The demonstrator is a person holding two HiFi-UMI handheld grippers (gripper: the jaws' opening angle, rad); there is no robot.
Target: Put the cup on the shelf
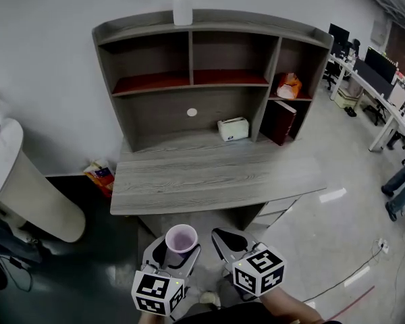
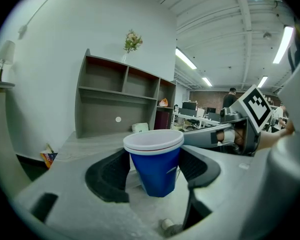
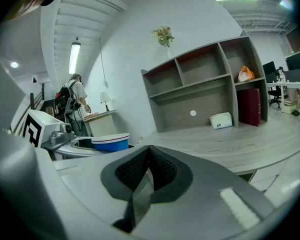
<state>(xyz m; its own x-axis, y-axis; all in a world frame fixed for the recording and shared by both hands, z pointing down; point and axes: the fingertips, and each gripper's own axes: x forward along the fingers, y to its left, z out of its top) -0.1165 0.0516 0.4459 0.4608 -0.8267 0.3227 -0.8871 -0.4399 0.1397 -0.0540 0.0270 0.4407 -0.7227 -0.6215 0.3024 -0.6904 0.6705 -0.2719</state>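
Note:
A blue paper cup [image 2: 156, 164] with a white rim and pale inside [image 1: 181, 237] stands upright between the pads of my left gripper [image 1: 178, 245], which is shut on it. The cup also shows at the left of the right gripper view [image 3: 110, 142]. My right gripper [image 1: 227, 239] hangs just right of it, shut with its pads together and nothing in them [image 3: 149, 168]. Both are in front of the near edge of the grey wooden desk [image 1: 209, 181]. The grey shelf unit [image 1: 209, 73] with several open compartments stands at the back of the desk.
A white box [image 1: 233, 128] lies on the desk under the shelf. A dark red book [image 1: 281, 121] and an orange thing [image 1: 289, 85] fill the right compartments. A white vase [image 1: 182, 5] stands on top. A white chair [image 1: 27, 181] is at left, office desks at right.

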